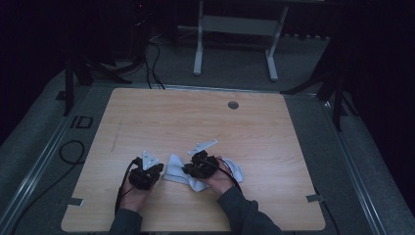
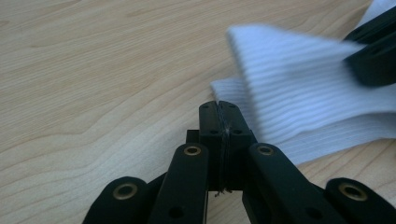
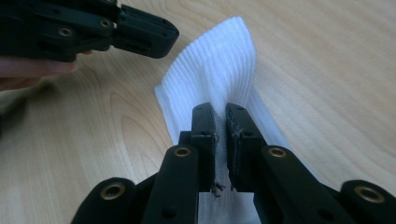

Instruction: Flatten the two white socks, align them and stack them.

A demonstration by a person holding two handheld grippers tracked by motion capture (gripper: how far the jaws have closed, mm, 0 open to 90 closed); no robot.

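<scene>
Worktop (image 1: 254,127): a pale wood-grain top with rounded corners is carrying everything; a small round grommet (image 1: 233,105) is sitting near its far edge, well apart from my hands.

Cloth (image 1: 175,170): a white ribbed piece is lying near my edge of the worktop, between my two hands and spreading under the right one. In the right tongs view the cloth (image 3: 219,70) is rising from the wood in a raised fold; in the left tongs view the cloth (image 2: 299,93) is lying just beyond and to the right of my closed tips.

Right tongs (image 1: 188,170): I am pinching the cloth with them. In their own view the right tongs (image 3: 220,122) are clamping the white fold between both jaws, with ribbed fabric showing in the narrow gap.

Left tongs (image 1: 155,169): I am holding them just beside the cloth's left edge. In their own view the left tongs (image 2: 218,119) are pressing jaw against jaw with nothing between them, low over bare wood.
</scene>
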